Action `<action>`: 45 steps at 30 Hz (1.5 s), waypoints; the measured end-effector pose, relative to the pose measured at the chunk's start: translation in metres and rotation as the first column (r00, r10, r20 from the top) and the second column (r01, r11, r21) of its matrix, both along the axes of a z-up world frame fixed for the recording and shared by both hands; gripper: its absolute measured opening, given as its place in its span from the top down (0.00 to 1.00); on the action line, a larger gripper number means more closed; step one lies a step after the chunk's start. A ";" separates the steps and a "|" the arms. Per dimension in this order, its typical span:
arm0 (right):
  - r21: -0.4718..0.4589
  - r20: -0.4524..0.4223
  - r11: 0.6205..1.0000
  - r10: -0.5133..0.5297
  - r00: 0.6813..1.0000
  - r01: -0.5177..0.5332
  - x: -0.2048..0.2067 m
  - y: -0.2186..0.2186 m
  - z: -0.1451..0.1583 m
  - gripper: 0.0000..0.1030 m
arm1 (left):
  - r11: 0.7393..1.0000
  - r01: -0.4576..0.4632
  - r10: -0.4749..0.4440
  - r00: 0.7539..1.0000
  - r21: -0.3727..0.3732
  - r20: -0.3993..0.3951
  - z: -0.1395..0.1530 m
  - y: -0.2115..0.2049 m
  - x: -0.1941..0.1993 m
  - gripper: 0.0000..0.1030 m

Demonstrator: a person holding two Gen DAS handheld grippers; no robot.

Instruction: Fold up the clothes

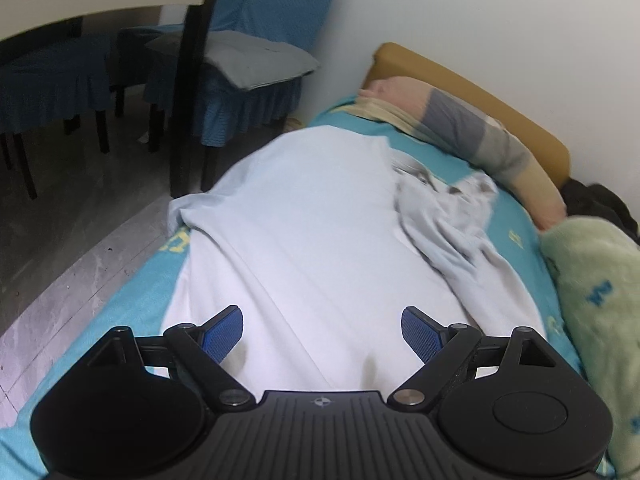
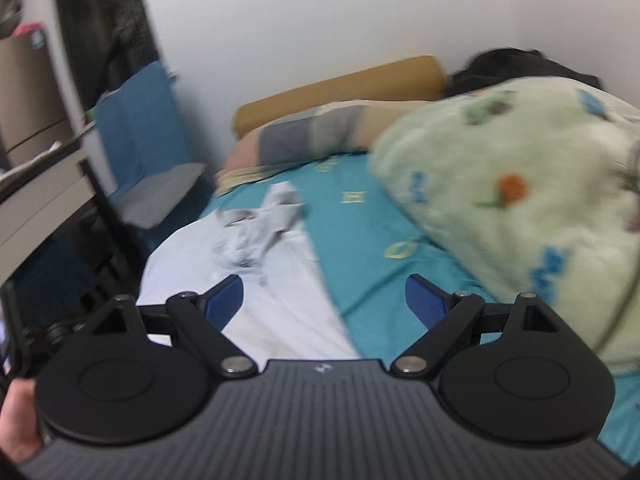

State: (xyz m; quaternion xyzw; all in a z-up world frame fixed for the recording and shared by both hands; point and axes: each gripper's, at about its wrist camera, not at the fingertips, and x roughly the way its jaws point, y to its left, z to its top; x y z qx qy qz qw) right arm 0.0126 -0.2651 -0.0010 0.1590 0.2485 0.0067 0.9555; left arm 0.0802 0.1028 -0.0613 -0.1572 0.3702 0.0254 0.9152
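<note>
Right wrist view is smeared by motion blur, so we cannot read the prints on the green fleece blanket point(image 2: 520, 208) that fills the right of the frame, and the shirt's point(image 2: 256, 280) crumpled grey part at frame centre is hard to make out. Here the right gripper point(image 2: 324, 300) is spread wide with nothing between its blue pads point(image 2: 224, 300), hovering over the shirt's right edge where it meets the teal bed sheet point(image 2: 372, 248); a hand shows at the lower left corner. The left wrist view is sharper: the pale shirt point(image 1: 312, 232) lies flat across the middle of the bed, its near hem hidden behind the left gripper point(image 1: 322, 332), which is likewise spread and empty. Only this view shows the floor point(image 1: 72, 240) at the left, the bed's left edge, and the blue-covered chairs point(image 1: 248, 92) in the upper left. A striped pillow point(image 1: 472, 128) lies against the wall at the upper right.
</note>
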 end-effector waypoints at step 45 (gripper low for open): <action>0.294 0.277 0.892 -0.423 0.863 0.342 -0.081 -0.143 -0.008 0.13 | 0.832 0.282 -0.471 0.813 -0.478 -0.341 -0.005 -0.230 -0.089 0.99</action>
